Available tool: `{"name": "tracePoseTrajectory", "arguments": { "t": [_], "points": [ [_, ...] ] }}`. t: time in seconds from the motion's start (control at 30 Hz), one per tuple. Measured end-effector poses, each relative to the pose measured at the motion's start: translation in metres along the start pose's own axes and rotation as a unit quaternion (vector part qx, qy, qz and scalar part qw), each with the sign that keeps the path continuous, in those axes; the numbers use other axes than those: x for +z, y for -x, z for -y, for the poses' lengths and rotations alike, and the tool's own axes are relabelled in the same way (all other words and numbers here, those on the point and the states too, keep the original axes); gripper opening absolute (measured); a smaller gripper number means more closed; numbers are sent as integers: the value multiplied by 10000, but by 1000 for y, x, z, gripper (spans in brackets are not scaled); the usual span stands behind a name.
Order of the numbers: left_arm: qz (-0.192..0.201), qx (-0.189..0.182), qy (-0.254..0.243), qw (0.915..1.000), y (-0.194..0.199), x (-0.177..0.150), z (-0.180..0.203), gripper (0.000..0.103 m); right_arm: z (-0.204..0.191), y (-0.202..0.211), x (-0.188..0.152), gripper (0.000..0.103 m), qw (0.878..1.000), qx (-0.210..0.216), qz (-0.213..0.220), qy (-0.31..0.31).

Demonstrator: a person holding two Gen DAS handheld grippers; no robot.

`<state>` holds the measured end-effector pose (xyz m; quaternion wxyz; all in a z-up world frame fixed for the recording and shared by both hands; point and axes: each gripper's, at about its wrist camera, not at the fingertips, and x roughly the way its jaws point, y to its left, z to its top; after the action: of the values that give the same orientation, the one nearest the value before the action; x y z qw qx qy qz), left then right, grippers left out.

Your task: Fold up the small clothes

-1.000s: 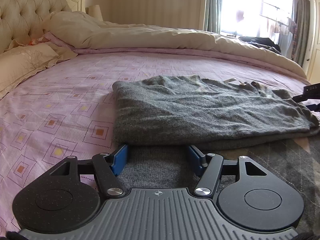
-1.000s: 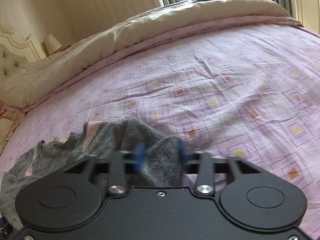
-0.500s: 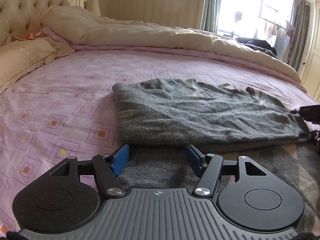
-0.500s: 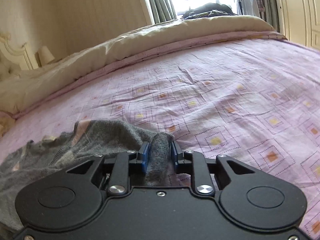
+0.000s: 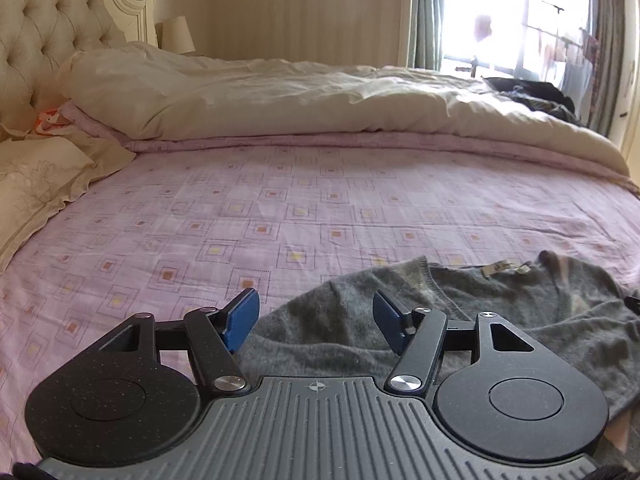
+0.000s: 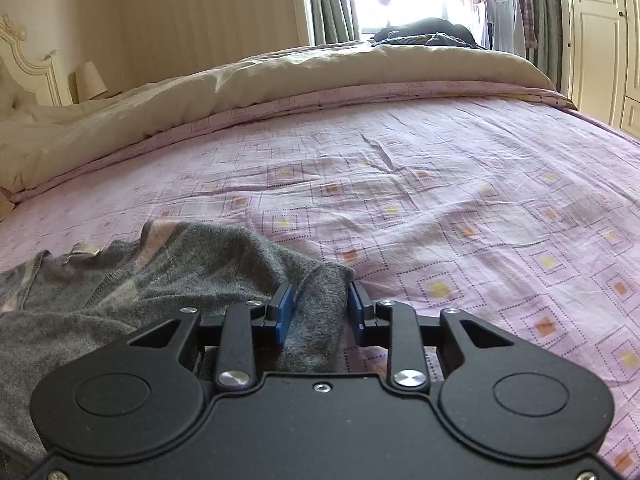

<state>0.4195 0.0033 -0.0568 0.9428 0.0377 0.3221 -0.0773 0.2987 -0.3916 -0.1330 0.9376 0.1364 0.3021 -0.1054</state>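
A grey knitted sweater (image 5: 460, 312) lies on the pink patterned bed sheet (image 5: 280, 208), with its collar and label toward the far side. My left gripper (image 5: 316, 316) is open, its blue pads either side of the sweater's left corner, gripping nothing. In the right wrist view the same sweater (image 6: 120, 288) lies at the lower left. My right gripper (image 6: 320, 312) is open, with a fold of the sweater's right edge lying loosely between its blue pads.
A beige duvet (image 5: 320, 96) is bunched along the far side of the bed. Pillows (image 5: 36, 184) and a tufted headboard (image 5: 48, 32) stand at the left. Dark clothes (image 6: 424, 34) lie near the window. A wardrobe door (image 6: 600, 40) is at the right.
My right gripper, shut on the sweater's edge half a second ago, has opened. My left gripper has moved to the sweater's far left corner, still open, and the sweater now lies lower in view.
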Motion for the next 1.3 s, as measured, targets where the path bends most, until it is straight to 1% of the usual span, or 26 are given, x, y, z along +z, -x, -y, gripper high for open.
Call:
{"name": "tracePoseTrajectory", "arguments": {
  "t": [0.07, 0.13, 0.17, 0.2, 0.23, 0.27, 0.3, 0.43, 0.5, 0.57, 0.6, 0.63, 0.73, 0.87, 0.97, 1.1, 1.23, 1.3],
  "points": [
    [-201, 132, -181, 9995, -21, 0, 7, 61, 0, 0, 0, 38, 10000, 5, 4, -7],
    [-576, 280, -365, 9973, -43, -6, 10, 61, -1, 0, 0, 38, 10000, -1, 4, 1],
    [-750, 422, -383, 9956, -53, -10, 10, 65, -1, 0, 0, 38, 10000, -10, 3, 17],
    [-759, 460, -273, 9957, -58, -16, 4, 69, -1, 0, 0, 38, 10000, -21, 4, 32],
    [-617, 430, -52, 9972, -58, -20, -3, 75, -2, 0, 0, 38, 10000, -25, 5, 36],
    [-607, 396, 255, 9970, -58, -24, -11, 79, -1, 0, 0, 38, 10000, -21, 4, 31],
    [-577, 366, 397, 9969, -56, -26, -15, 79, -1, 0, 0, 38, 10000, -14, 4, 21],
    [-539, 401, 147, 9976, -42, -29, -12, 77, -1, -1, 0, 38, 10000, -14, -3, 22],
    [-416, 442, 174, 9980, -28, -31, -13, 76, -2, -1, 1, 40, 10000, -31, -18, 51],
    [-275, 383, 278, 9985, -7, -36, -16, 76, 1, 0, 2, 55, 9999, 140, -39, 2],
    [-205, 289, 360, 9987, 5, -37, -19, 76, 4, 0, 3, 74, 9995, 297, -77, -52],
    [-140, 194, 412, 9989, 19, -38, -22, 76, 6, 2, 4, 90, 9991, 386, -129, -89],
    [75, 43, 372, 9993, 60, -44, -25, 76, 12, 23, 4, 91, 9997, 190, -69, -104],
    [305, -99, 325, 9990, 111, -57, -32, 76, 27, 70, 2, 91, 9980, 378, 117, -499],
    [362, -234, 434, 9981, 137, -63, -31, 76, 30, 108, -5, 92, 9976, 519, 113, -441],
    [350, -281, 474, 9979, 169, -84, -28, 76, 26, 158, -26, 92, 9962, 827, 14, -280],
    [147, -371, 518, 9979, 194, -115, -22, 76, 16, 206, -59, 92, 9940, 1081, -120, -148],
    [9, -438, 480, 9979, 205, -132, -17, 76, 10, 227, -78, 93, 9931, 1143, -247, -27]
  ]
}}
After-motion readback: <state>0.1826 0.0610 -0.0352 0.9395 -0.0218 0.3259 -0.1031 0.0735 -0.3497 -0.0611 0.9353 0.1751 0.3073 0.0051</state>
